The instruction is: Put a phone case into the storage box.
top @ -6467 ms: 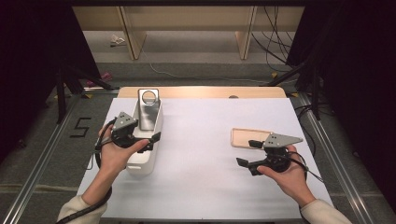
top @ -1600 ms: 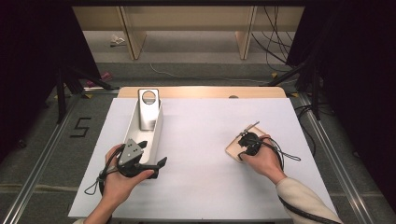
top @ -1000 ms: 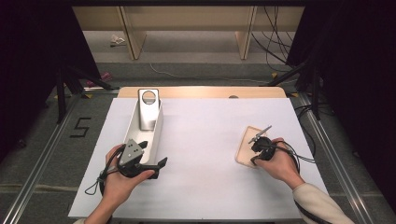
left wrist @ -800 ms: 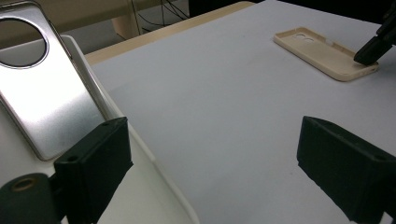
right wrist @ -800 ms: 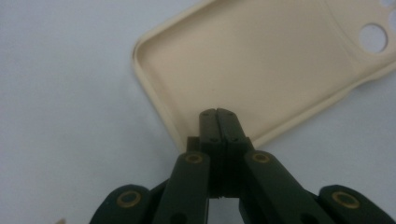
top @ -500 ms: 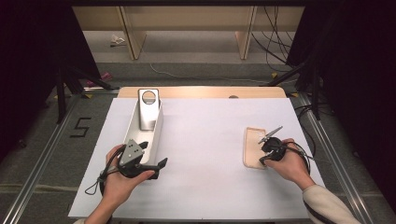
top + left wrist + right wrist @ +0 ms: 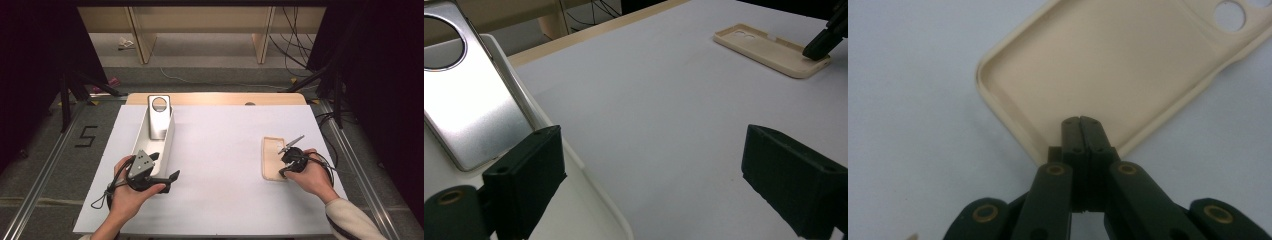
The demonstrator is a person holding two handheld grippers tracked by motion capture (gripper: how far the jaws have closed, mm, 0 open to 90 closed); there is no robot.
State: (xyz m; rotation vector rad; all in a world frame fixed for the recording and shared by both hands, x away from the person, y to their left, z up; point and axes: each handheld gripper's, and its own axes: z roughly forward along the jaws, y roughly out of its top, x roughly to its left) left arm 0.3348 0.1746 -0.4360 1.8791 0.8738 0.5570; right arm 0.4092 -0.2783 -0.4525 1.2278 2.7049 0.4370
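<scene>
one beige phone case point(image 7: 273, 158), lying open side up on white table top point(image 7: 225, 150). one silver phone point(image 7: 159, 116) with single round ring on back, leaning in one white tray point(image 7: 167, 145). two handheld grippers: left gripper point(image 7: 165, 177), right gripper point(image 7: 283, 167). two hands: left hand point(image 7: 127, 195), right hand point(image 7: 312, 177). one digit "5" marker point(image 7: 86, 136) on floor.

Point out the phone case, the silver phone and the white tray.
phone case point(image 7: 1128, 65), right gripper view, its inner floor.
silver phone point(image 7: 471, 107), left gripper view, its brushed back.
white tray point(image 7: 169, 145), high view, its right wall.
</scene>
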